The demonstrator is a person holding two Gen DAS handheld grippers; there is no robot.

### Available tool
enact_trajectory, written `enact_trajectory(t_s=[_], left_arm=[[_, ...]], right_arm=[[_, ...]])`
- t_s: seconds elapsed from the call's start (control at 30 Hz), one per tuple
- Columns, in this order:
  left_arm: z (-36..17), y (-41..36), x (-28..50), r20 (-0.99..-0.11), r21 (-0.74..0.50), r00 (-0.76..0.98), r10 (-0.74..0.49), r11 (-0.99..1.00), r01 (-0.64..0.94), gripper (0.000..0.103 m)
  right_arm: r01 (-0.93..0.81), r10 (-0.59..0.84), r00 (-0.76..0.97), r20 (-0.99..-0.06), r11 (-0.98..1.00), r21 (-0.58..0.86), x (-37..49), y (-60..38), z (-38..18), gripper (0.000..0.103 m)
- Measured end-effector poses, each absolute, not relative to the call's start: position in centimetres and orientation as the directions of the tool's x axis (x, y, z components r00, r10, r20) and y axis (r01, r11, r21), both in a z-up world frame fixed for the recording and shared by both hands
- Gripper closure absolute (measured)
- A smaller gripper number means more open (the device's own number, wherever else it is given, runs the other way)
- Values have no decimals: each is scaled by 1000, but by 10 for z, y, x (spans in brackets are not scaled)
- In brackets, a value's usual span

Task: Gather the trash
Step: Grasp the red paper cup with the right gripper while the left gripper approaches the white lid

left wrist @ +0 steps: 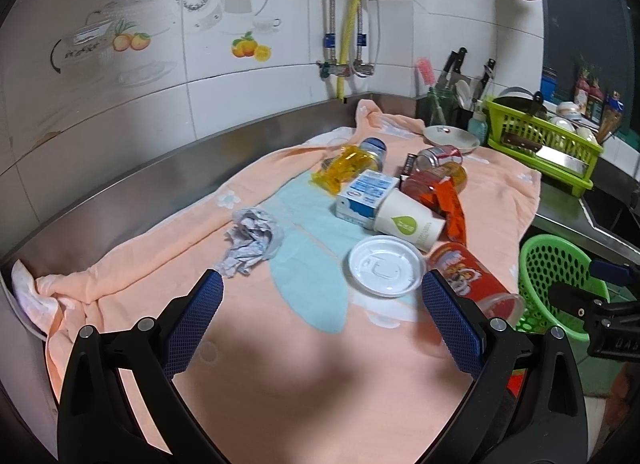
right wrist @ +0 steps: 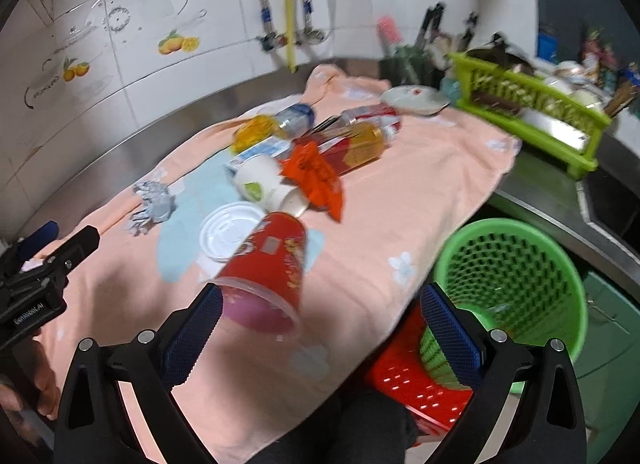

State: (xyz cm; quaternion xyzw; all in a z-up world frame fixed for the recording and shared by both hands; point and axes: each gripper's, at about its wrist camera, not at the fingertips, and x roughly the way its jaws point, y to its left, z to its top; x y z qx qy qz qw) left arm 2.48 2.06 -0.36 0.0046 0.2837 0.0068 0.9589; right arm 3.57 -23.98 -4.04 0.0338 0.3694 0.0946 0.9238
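Trash lies on a peach towel (left wrist: 280,376) over the steel counter: crumpled grey paper (left wrist: 252,240), a white plastic lid (left wrist: 386,266), a white paper cup (left wrist: 408,221), a blue-white carton (left wrist: 366,193), a yellow wrapper (left wrist: 346,167), an orange wrapper (left wrist: 452,207), cans, and a red noodle cup (left wrist: 474,284) on its side. My left gripper (left wrist: 322,304) is open and empty above the towel, short of the lid. My right gripper (right wrist: 320,318) is open, with the red noodle cup (right wrist: 268,268) lying just ahead of its left finger. A green mesh bin (right wrist: 516,276) stands off the counter's edge at the right.
A green dish rack (left wrist: 548,143) with dishes and a cleaver, a knife block and a plate (left wrist: 450,137) stand at the back right. A red basket (right wrist: 416,388) sits under the green bin. The tiled wall with pipes runs behind. The sink is at the far right.
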Motion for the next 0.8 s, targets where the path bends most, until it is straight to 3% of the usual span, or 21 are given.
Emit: enact_trajectory(t_s=[0.23, 0.37, 0.57, 0.8], left_arm=[[-7, 36, 33, -554, 2, 832, 36, 999, -42, 5], [-9, 39, 38, -559, 7, 828, 43, 999, -47, 5], [-7, 46, 44, -554, 14, 831, 56, 998, -58, 5], [-6, 51, 52, -554, 28, 830, 65, 998, -59, 5]], right_arm=[[-229, 323, 591, -739, 946, 230, 78, -223, -34, 8], [-253, 361, 514, -778, 930, 266, 100, -210, -34, 14], [-222, 379, 381, -843, 923, 315, 133, -199, -53, 23], [-167, 396, 257, -882, 917, 363, 156, -195, -79, 26]])
